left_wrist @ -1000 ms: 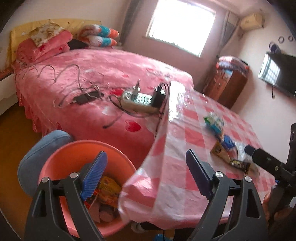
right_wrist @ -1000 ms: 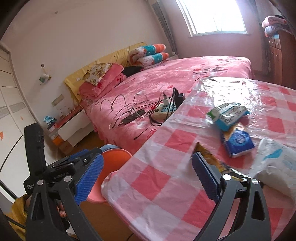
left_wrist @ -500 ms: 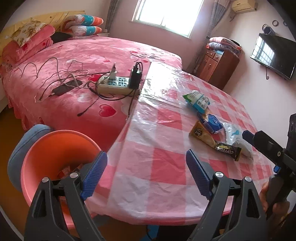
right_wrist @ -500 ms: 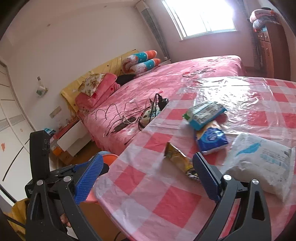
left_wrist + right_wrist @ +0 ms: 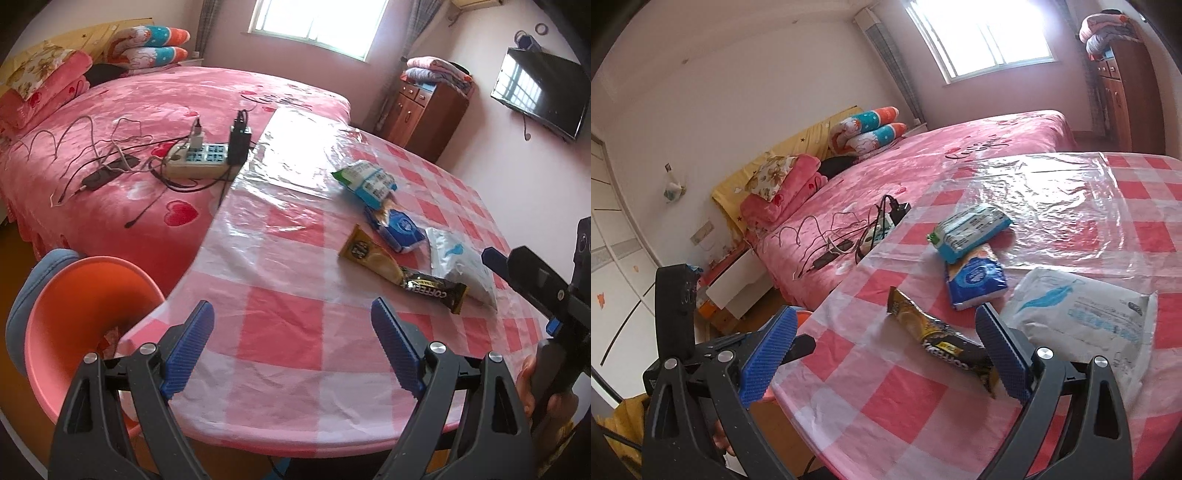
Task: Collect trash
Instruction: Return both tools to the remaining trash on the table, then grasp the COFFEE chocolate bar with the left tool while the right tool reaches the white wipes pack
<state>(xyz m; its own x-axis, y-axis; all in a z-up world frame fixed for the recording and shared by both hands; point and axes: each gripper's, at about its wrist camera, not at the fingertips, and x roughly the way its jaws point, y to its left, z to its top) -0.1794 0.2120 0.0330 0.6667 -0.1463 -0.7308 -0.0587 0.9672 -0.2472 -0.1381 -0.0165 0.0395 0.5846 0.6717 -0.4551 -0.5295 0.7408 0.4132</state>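
Note:
A black and gold coffee wrapper (image 5: 402, 271) (image 5: 942, 334) lies on the pink checked table (image 5: 280, 302) (image 5: 886, 384). Beside it lie a blue tissue pack (image 5: 397, 229) (image 5: 975, 278), a green and white packet (image 5: 365, 179) (image 5: 967, 229) and a white plastic bag (image 5: 461, 266) (image 5: 1086, 314). An orange bin (image 5: 74, 310) with trash stands on the floor at the table's left edge. My left gripper (image 5: 293, 347) is open and empty above the table's near edge. My right gripper (image 5: 886, 354) is open and empty, its right finger next to the wrapper's black end.
A pink bed (image 5: 129, 122) adjoins the table, with a power strip (image 5: 195, 158) and cables on it. A blue stool (image 5: 33, 280) stands behind the bin. A wooden cabinet (image 5: 432, 110) and a wall TV (image 5: 535, 92) are at the far right.
My left gripper rose from over the bin and swung right over the table. My right gripper moved forward toward the coffee wrapper. Both stayed open.

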